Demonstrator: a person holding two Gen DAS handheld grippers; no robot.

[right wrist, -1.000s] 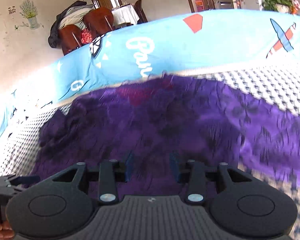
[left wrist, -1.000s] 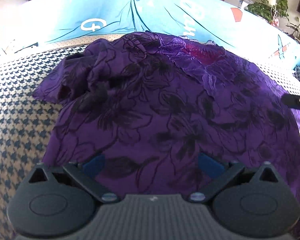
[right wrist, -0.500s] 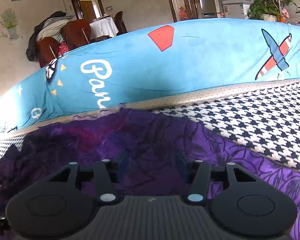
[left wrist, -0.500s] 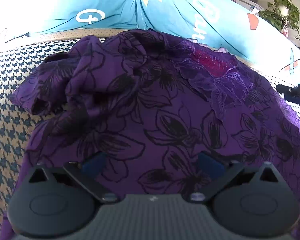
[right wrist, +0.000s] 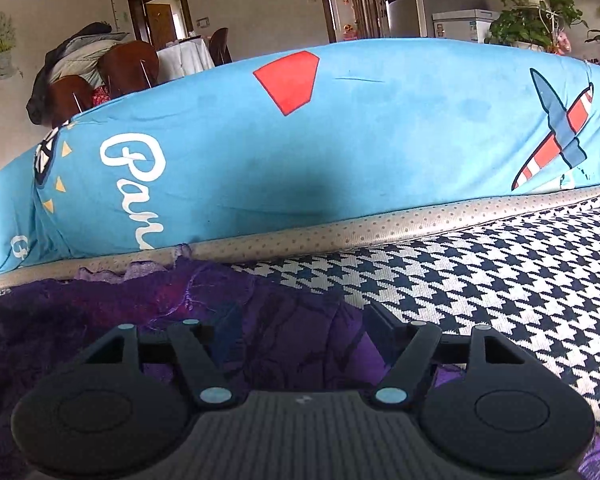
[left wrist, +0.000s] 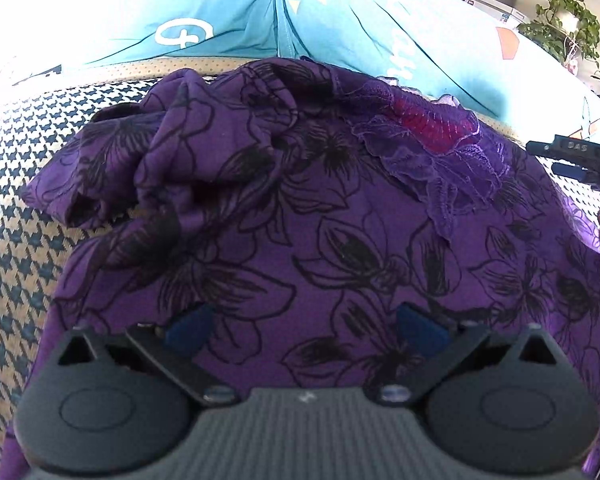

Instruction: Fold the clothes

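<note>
We find the left gripper (left wrist: 304, 330) gaping over the purple floral fabric garment (left wrist: 340, 220) (bunched at ten o'clock); the right gripper (right wrist: 296, 320) is opening, cloth between its unpressed pads.

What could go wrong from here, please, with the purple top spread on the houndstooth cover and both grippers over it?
The purple floral top has a sleeve bunched up on one side; folding now would likely trap those wrinkles. The right gripper is opening low over the lace neckline, so a fingertip might snag it. The left gripper is open above flat cloth and may pinch the houndstooth cover too.
</note>
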